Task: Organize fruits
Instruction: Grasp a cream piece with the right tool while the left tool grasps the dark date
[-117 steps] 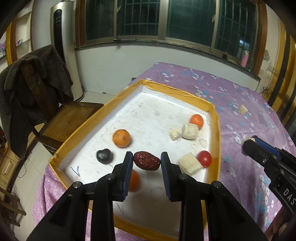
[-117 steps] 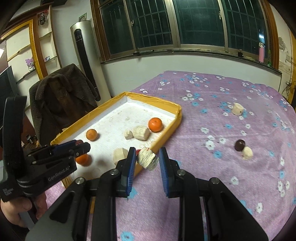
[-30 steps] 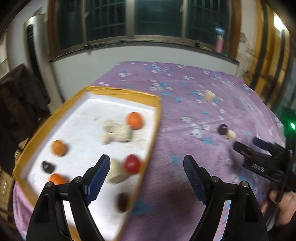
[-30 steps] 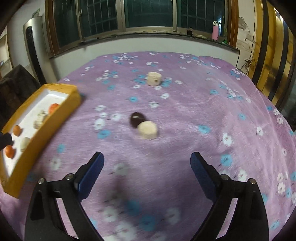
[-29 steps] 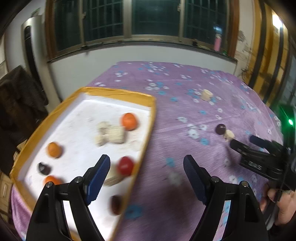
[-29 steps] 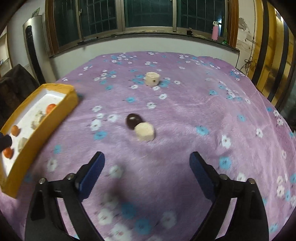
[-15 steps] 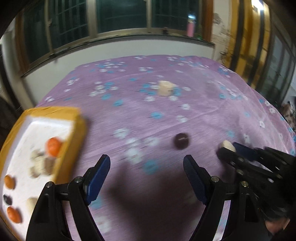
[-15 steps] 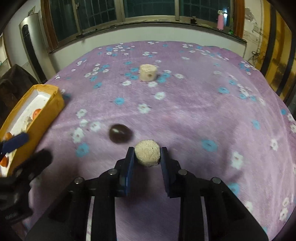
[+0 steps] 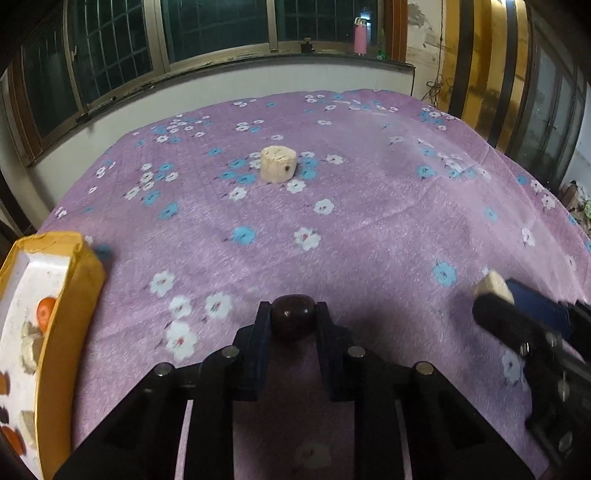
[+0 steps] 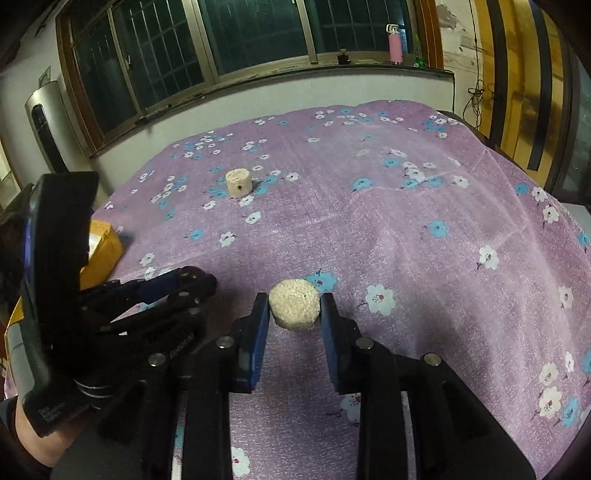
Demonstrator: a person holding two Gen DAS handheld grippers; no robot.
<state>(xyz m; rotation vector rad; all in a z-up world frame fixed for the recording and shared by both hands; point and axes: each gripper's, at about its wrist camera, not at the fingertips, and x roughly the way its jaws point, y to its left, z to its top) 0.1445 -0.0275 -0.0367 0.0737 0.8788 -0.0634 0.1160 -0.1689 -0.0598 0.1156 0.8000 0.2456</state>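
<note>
My left gripper (image 9: 292, 314) is shut on a dark round fruit (image 9: 293, 321), low over the purple flowered cloth (image 9: 369, 229). My right gripper (image 10: 294, 308) is shut on a pale, rough corn-like piece (image 10: 294, 304), pinched between its blue pads. In the left wrist view that piece (image 9: 493, 284) pokes out of the right gripper's tips at the right edge. The left gripper (image 10: 199, 282) lies close to the left of it in the right wrist view. A yellow-walled tray (image 9: 74, 284) with a white floor sits at the left, holding orange fruits (image 9: 46, 310) and pale pieces.
Another pale cylinder piece (image 9: 279, 164) stands alone farther back on the cloth. The cloth drops off at the far and right edges. A pink bottle (image 9: 359, 31) stands on the window sill, and a tall air conditioner (image 10: 46, 122) by the wall. A hand (image 10: 33, 435) holds the left gripper.
The left gripper swung right, away from the tray, and shut on the dark fruit. The right gripper came down on the pale piece and shut on it; both fruits have left their spot.
</note>
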